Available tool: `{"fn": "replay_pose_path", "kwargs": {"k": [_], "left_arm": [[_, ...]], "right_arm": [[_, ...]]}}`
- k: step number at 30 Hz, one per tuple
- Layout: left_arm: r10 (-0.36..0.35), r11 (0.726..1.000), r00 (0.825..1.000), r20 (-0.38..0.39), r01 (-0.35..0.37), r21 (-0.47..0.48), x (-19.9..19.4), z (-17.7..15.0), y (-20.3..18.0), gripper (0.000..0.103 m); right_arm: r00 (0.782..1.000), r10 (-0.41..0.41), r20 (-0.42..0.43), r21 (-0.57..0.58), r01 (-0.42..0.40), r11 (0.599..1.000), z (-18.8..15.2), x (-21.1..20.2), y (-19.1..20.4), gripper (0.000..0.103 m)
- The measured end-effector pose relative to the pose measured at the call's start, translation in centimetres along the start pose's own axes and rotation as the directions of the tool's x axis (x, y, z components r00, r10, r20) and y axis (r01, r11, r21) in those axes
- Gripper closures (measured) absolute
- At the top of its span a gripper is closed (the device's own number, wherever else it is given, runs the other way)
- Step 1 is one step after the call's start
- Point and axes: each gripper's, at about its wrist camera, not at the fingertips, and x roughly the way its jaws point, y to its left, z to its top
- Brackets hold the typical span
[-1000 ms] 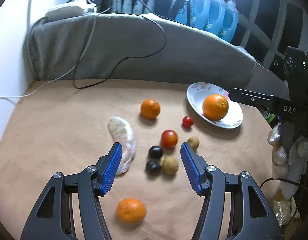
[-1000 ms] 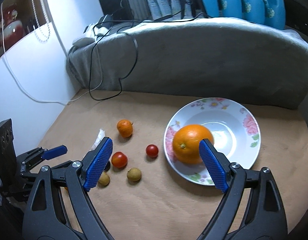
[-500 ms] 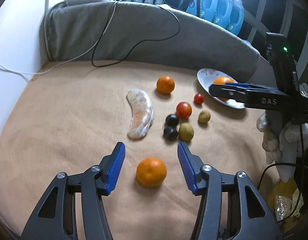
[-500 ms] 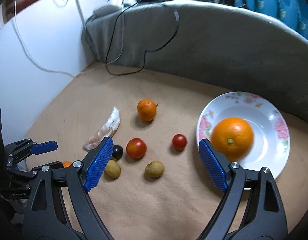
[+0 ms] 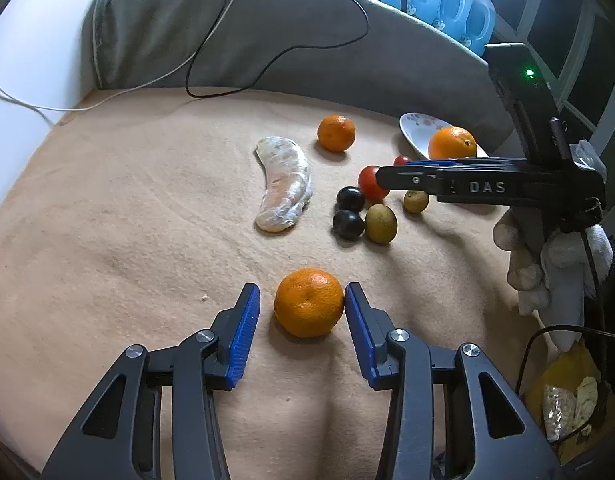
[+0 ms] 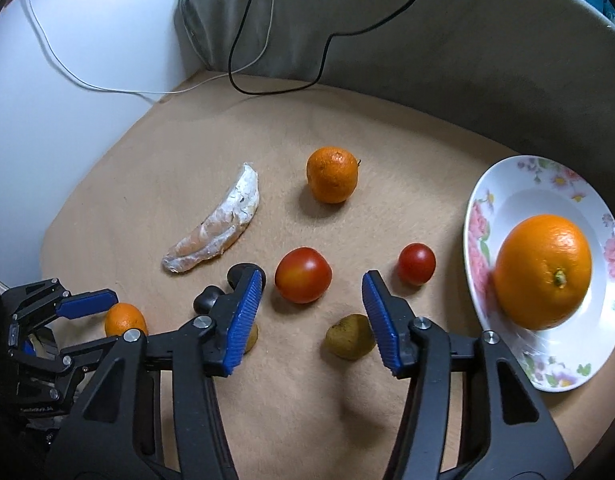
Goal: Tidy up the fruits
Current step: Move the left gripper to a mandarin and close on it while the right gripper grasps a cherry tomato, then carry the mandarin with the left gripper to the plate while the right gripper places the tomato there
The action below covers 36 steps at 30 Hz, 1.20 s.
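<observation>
My left gripper point(image 5: 302, 306) is open, its blue pads either side of a mandarin point(image 5: 308, 302) on the tan cloth; the right pad is at its skin. That mandarin also shows in the right wrist view point(image 6: 124, 319). My right gripper point(image 6: 312, 294) is open and empty, low over a large red tomato point(image 6: 303, 274), with a small tomato point(image 6: 416, 263) and a brown kiwi point(image 6: 349, 336) beside it. A big orange point(image 6: 543, 270) lies in the flowered plate point(image 6: 527, 192). A second mandarin point(image 6: 332, 174), a peeled pomelo segment point(image 6: 215, 226) and two dark plums point(image 5: 349, 212) lie loose.
A grey cushion point(image 5: 267, 32) with black and white cables point(image 5: 275, 56) bounds the far side. A white wall point(image 6: 67, 60) is at the left. Blue detergent bottles point(image 5: 451, 4) stand behind. A second kiwi point(image 5: 381, 223) lies by the plums.
My left gripper has pulled back from the fruit cluster and come down around the near mandarin. My right gripper has moved left from the plate to above the tomatoes.
</observation>
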Motion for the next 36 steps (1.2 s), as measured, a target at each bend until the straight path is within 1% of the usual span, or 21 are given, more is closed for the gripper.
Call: {"fn": "replay_pose_path", "kwargs": {"k": [1,8,12,16,24,27,36], "left_arm": [[0.001,1.0,1.0,0.002,-0.001,0.005,0.0,-0.1,-0.1,0.061],[-0.014,1.0,1.0,-0.014,0.014,-0.004,0.5,-0.3,-0.1,0.063],[-0.03,0.999,0.999,-0.013,0.03,-0.012,0.6,-0.3,-0.2,0.067],[-0.039,0.999,0.999,-0.01,0.039,-0.021,0.6,-0.3,-0.1,0.067],[-0.051,0.998,0.999,-0.005,0.051,-0.034,0.6,-0.1,0.3,0.068],[-0.053,0.998,0.999,-0.003,0.053,-0.036,0.6,-0.3,0.2,0.068],[-0.055,0.998,0.998,0.005,0.055,-0.043,0.5,-0.1,0.1,0.068]], "right_arm": [[1.0,0.002,-0.005,0.005,-0.002,1.0,0.0,0.2,-0.1,0.053],[0.999,0.021,-0.028,0.031,-0.021,0.999,0.2,1.2,-0.6,0.054],[0.999,0.035,-0.029,0.042,-0.034,0.999,0.2,1.3,-0.7,0.055],[0.998,0.047,-0.036,0.04,-0.046,0.998,0.4,1.7,-0.5,0.059],[0.997,0.058,-0.044,0.04,-0.057,0.998,0.9,2.1,0.1,0.061],[0.997,0.05,-0.052,0.041,-0.047,0.998,0.9,2.3,0.0,0.068],[0.997,0.063,-0.047,0.068,-0.059,0.996,1.0,2.4,-0.1,0.068]]}}
